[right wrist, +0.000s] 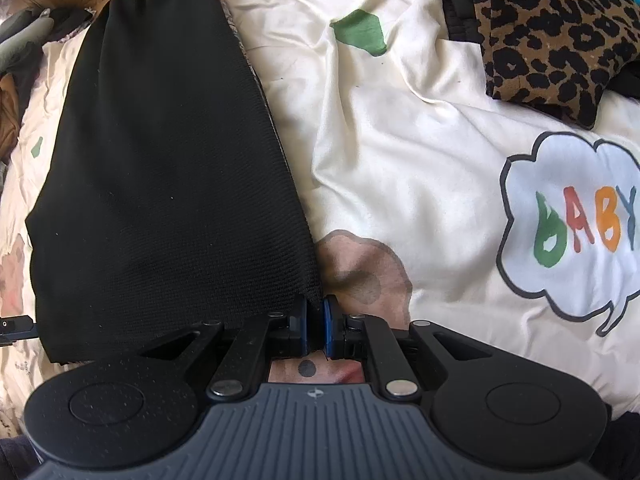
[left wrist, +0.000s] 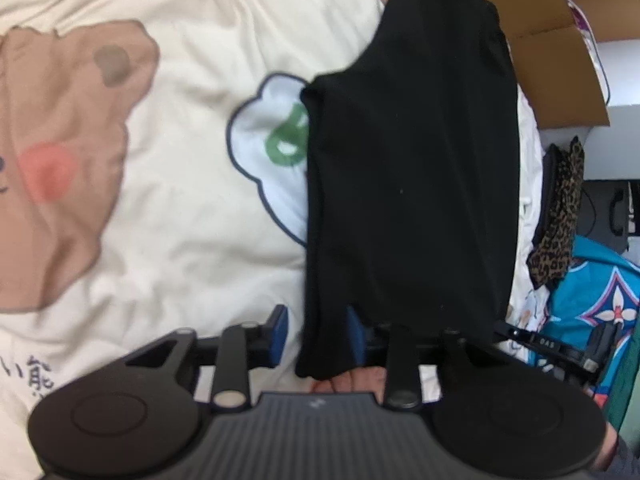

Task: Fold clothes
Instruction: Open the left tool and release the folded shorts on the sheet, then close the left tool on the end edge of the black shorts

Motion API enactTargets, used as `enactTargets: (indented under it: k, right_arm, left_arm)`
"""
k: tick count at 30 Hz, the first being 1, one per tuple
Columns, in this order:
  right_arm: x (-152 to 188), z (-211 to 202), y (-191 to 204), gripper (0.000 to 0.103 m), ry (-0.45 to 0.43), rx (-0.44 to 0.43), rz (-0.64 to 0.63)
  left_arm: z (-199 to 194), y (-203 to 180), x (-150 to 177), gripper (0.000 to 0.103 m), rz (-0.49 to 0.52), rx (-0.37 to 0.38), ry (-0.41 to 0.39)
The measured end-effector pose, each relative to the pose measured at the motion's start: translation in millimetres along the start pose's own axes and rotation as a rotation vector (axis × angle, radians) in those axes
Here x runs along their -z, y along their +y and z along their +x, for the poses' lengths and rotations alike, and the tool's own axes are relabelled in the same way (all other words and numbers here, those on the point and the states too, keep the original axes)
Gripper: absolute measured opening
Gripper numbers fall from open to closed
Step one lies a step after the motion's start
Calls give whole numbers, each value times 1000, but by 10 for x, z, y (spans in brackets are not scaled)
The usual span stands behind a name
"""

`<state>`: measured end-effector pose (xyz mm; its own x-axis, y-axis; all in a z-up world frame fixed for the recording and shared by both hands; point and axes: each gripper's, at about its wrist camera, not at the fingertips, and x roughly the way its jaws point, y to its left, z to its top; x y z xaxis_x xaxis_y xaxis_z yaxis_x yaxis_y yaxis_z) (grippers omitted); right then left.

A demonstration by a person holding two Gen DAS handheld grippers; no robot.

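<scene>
Open quilt left, clutter right

Bare quilt [left wrist: 192,208] lies free left of the black garment [left wrist: 412,168]; a cardboard box [left wrist: 556,68] and leopard cloth [right wrist: 556,28] crowd the far side.

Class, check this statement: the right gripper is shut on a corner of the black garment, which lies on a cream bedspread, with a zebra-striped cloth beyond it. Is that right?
One detail is wrong. The cloth is leopard-print, not zebra-striped, as the right wrist view shows. The rest holds: the right gripper is shut on a corner of the black garment, on the cream bedspread.
</scene>
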<state>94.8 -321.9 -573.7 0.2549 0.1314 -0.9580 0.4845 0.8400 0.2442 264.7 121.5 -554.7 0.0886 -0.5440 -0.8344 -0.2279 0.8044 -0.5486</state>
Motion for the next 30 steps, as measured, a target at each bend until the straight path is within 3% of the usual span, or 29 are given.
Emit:
enactTargets:
  k: [8,10,16,23,26,29,30]
  right_arm:
    - [-19,41,150,6,20,63,-70]
    - [-24,53,187,6,26,78,-87]
    - [8,72,191,6,21,65,-71]
    - [40,85,161,7,14,28,-32]
    - [68,83,136,9,5,-1,-19]
    - [80,75,104,20,-1,-38,7]
    - [84,72,95,21,-3,-50,14]
  left_arm:
    - [283,23,124,36,-21,63,43]
    - [337,13,156,37,-7,35,34]
    - [391,28,179,40,-18,27,-4]
    - [414,47,137,46,4,60,22]
    - [428,49,146,45,15,81,20]
    - [454,65,165,25,10,127,27]
    - [456,61,168,23,16,130,20]
